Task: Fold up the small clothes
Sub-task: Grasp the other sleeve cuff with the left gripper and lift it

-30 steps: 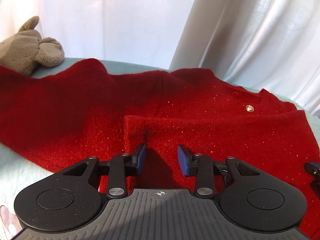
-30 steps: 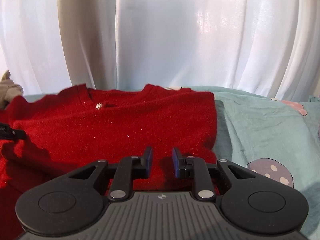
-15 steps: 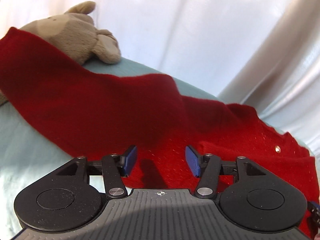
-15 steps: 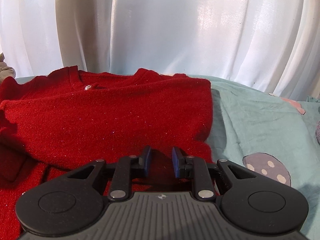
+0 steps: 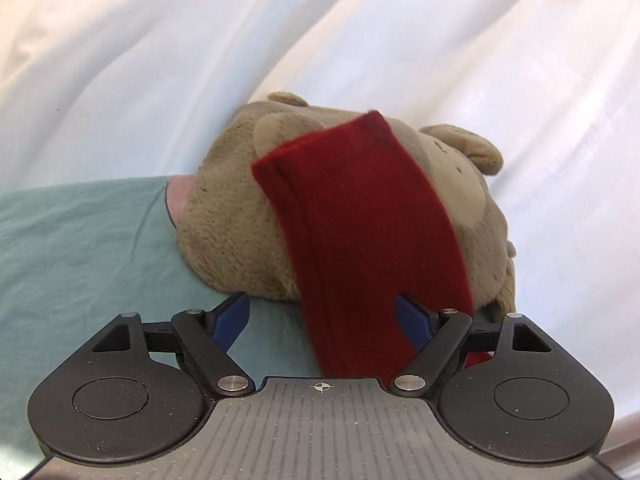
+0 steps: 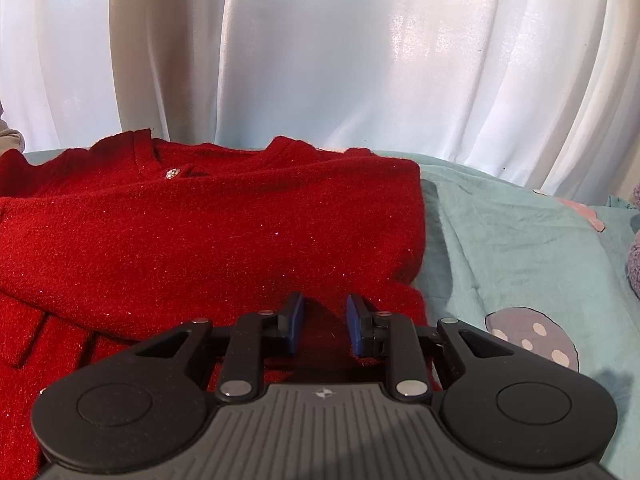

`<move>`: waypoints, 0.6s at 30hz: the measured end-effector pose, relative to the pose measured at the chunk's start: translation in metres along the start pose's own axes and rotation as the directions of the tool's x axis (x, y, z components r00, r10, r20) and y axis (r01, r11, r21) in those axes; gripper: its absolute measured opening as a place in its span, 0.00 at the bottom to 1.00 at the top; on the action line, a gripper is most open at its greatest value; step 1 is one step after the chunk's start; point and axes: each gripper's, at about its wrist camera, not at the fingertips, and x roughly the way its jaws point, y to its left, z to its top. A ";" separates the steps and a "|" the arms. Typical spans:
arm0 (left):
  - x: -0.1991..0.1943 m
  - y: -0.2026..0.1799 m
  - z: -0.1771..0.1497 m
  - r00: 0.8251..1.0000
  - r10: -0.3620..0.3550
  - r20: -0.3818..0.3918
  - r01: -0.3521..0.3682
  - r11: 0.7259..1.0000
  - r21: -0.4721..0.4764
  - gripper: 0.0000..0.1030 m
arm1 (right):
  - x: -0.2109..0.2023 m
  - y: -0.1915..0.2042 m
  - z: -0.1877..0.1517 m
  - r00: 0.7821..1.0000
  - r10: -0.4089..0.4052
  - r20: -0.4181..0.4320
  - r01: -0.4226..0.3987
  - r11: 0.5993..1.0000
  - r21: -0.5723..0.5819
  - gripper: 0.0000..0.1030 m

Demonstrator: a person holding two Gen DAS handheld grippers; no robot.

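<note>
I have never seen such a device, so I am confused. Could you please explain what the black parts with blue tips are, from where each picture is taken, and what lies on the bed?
The black parts are two hand-held grippers; a person holds one in each hand. Each carries a camera that looks forward along its two blue-tipped fingers, so each picture is one gripper's own view.

In the left view, the left gripper is open wide. A red sleeve runs between its fingers and lies draped over a brown plush toy; nothing is clamped.

In the right view, the right gripper is open a little, above the body of the red cardigan, which has a small shiny button. It holds nothing.

Everything rests on a teal bedsheet printed with mushrooms, before a white curtain.
</note>
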 end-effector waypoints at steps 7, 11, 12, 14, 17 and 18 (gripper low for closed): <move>0.028 0.022 0.019 0.993 -0.110 -0.045 0.101 0.981 -0.165 0.72 | -0.001 0.000 -0.001 1.000 -0.005 0.007 0.005 1.000 0.005 0.22; 0.033 0.018 0.017 0.990 -0.119 -0.077 0.106 0.982 -0.156 0.52 | -0.001 -0.002 -0.002 1.000 0.006 0.014 -0.006 1.000 0.010 0.22; 0.031 0.016 0.016 0.991 -0.113 -0.077 0.101 0.984 -0.144 0.49 | -0.001 -0.003 -0.003 1.000 0.008 0.016 -0.008 1.000 0.009 0.22; 0.025 0.013 0.015 0.992 -0.100 -0.081 0.089 0.987 -0.130 0.47 | -0.001 -0.004 -0.004 1.000 0.014 0.021 -0.015 1.000 0.008 0.22; 0.017 0.010 0.016 0.993 -0.097 -0.070 0.089 0.989 -0.115 0.42 | -0.003 -0.006 -0.004 0.999 0.022 0.022 -0.023 0.999 0.025 0.22; 0.016 0.009 0.017 0.993 -0.095 -0.071 0.086 0.990 -0.110 0.39 | -0.003 -0.006 -0.004 0.999 0.023 0.023 -0.023 0.999 0.026 0.22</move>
